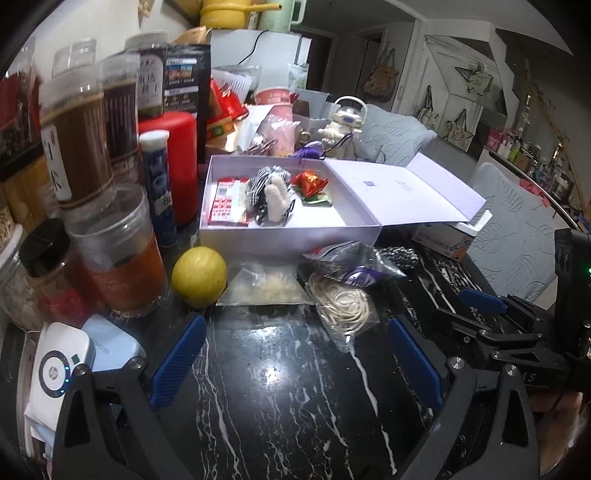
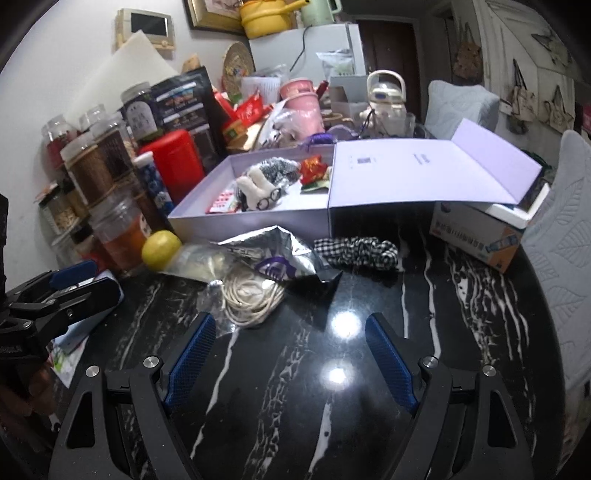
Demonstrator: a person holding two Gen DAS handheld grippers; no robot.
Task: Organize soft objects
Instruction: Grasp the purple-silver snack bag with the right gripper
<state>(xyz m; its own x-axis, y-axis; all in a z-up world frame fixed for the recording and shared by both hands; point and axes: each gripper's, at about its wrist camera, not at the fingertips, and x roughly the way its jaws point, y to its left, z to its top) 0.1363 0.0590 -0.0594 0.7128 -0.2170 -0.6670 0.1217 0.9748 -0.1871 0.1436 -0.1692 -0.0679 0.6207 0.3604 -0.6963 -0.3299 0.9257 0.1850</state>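
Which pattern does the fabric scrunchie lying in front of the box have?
Black-and-white check; the scrunchie shows best in the right wrist view.

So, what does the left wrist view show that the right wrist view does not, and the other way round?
Only the left wrist view: a white device with a round ring at the lower left. Only the right wrist view: a wall panel with a dark screen. Both share the open lilac box holding a white soft toy, the yellow fruit, the checked scrunchie and both hand-held grippers, left and right, open and empty.
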